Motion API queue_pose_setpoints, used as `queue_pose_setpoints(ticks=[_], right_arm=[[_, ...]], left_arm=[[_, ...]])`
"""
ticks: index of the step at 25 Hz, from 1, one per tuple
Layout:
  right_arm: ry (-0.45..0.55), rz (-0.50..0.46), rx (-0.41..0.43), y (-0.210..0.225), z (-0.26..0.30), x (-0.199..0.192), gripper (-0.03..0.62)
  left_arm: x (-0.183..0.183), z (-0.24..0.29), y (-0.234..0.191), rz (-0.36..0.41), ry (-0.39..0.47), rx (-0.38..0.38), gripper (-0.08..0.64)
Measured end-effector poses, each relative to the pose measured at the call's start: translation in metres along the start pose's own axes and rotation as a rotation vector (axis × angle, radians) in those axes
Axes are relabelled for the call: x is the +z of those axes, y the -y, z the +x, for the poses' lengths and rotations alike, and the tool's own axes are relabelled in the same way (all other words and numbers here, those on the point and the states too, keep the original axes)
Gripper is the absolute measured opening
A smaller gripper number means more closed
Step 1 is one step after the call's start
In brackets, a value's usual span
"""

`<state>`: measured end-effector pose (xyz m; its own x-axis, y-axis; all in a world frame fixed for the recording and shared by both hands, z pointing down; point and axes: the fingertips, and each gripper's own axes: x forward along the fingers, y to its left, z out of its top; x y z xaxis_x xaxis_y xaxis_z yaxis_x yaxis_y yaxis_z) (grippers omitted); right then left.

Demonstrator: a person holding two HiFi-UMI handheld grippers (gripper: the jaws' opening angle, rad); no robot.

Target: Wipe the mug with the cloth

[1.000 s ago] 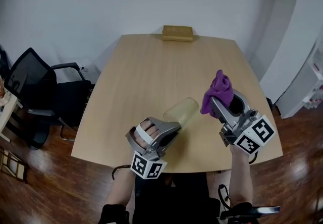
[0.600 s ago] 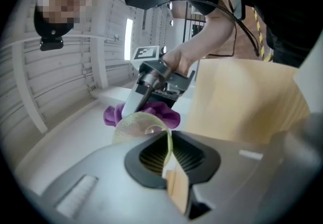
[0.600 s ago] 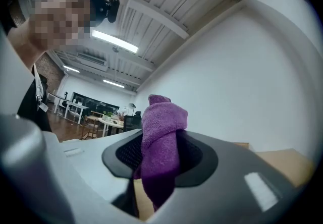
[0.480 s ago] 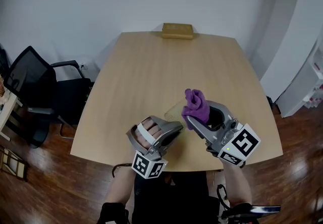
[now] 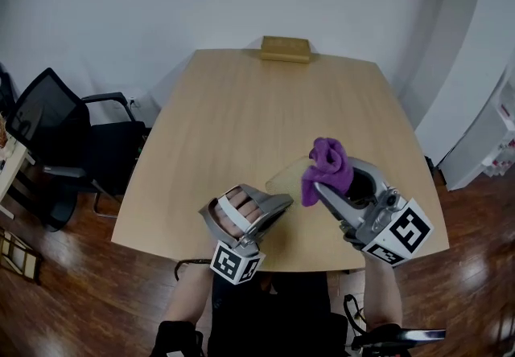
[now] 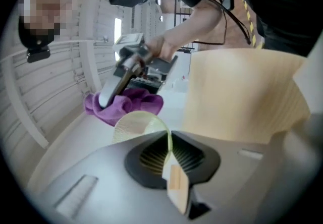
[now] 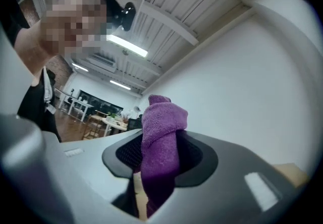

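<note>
Two sets of jaws are clamped: the left gripper (image 5: 276,204) pinches the rim of the pale mug (image 5: 286,174), low centre of frame; the right gripper (image 5: 320,186) grips the purple cloth (image 5: 328,164). That cloth has swung in from the right, up to the mug, so wiping seems to be starting.

Cloth (image 5: 328,166) fuzzy, mug (image 5: 286,177) clear plastic, tbl (image 5: 257,106) matt wood.

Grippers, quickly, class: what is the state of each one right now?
Left gripper: shut on the wall of the mug.
Right gripper: shut on the purple cloth.
</note>
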<state>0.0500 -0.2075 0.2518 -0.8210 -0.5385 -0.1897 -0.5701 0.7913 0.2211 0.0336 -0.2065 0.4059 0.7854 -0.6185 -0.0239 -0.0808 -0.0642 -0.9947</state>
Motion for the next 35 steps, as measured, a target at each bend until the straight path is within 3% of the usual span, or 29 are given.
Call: queue_pose_setpoints(ticks=[3,5,10,14,20,23,25,30,32,35], right_arm=[[0.005,0.067,-0.151,0.05,-0.01,-0.002,0.146],[-0.025,0.105,-0.162,0.06,-0.011,-0.014,0.146],[-0.14,0.137,-0.048,0.04,0.004,-0.046,0.146],[-0.144,0.112,-0.015,0.013,0.012,-0.045,0.146],[-0.159,-0.011,0.077,-0.04,0.02,-0.036,0.146],[-0.151,0.022,0.146,-0.062,0.021,-0.026,0.146],[-0.105,0.038,0.117,-0.041,0.014,-0.015,0.146],[-0.109,0.094,-0.137,0.06,-0.004,-0.022,0.146],[-0.148,0.13,-0.141,0.072,-0.005,-0.032,0.146],[-0.215,0.181,-0.052,0.06,0.004,-0.052,0.146]], left_arm=[[-0.003,-0.005,0.007,0.097,-0.023,-0.01,0.041],[-0.001,-0.005,0.007,0.138,-0.029,-0.009,0.041],[0.008,0.008,0.002,0.201,-0.034,-0.017,0.041],[0.004,0.007,0.005,0.236,-0.051,-0.027,0.041],[0.0,0.008,0.011,0.241,-0.062,-0.044,0.043],[-0.001,0.008,0.014,0.239,-0.064,-0.049,0.041],[0.0,0.008,0.015,0.247,-0.062,-0.048,0.041],[0.002,0.003,0.014,0.267,-0.052,-0.044,0.041],[0.003,0.002,0.014,0.282,-0.05,-0.046,0.041],[0.006,0.007,0.014,0.302,-0.046,-0.054,0.041]])
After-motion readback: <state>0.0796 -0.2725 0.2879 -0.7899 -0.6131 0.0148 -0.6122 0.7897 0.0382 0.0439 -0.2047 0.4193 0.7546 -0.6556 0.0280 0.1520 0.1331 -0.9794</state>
